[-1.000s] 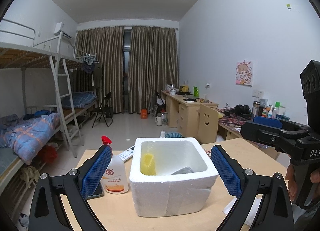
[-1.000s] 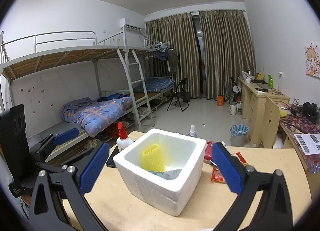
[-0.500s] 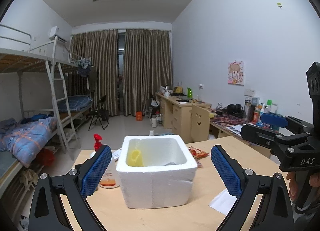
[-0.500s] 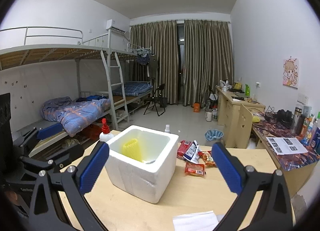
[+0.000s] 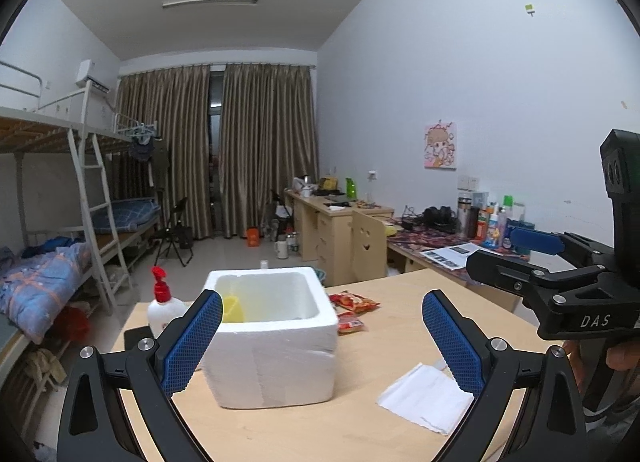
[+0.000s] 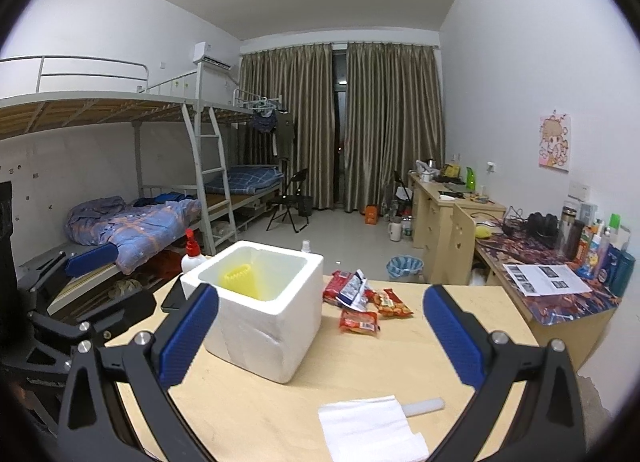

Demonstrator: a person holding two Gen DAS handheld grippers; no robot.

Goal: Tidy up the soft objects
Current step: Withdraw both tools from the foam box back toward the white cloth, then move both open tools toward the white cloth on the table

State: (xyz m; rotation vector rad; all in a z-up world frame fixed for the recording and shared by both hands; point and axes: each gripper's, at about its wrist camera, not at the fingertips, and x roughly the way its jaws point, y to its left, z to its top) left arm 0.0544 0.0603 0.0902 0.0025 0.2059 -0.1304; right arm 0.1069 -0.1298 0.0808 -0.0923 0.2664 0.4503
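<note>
White foam box (image 5: 272, 338) stood centre frame on wooden surface (image 5: 360, 430), yellow soft object (image 6: 240, 280) inside at its left, folded white cloth (image 6: 370, 430) lower right, left gripper (image 5: 322, 342) and right gripper (image 6: 320, 336) fingers spread wide, empty.

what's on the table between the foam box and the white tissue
Bare tabletop separates the foam box from the tissue, clearest in the right wrist view.

Before my claws: one light wooden table (image 6: 472, 310). Resting on it: a white square foam box (image 6: 264, 326); red snack packets (image 6: 360, 302) just beside it; a red-capped white pump bottle (image 5: 162, 308); a folded white tissue (image 6: 368, 428); a pale short tube (image 6: 424, 406) touching the tissue.
</note>
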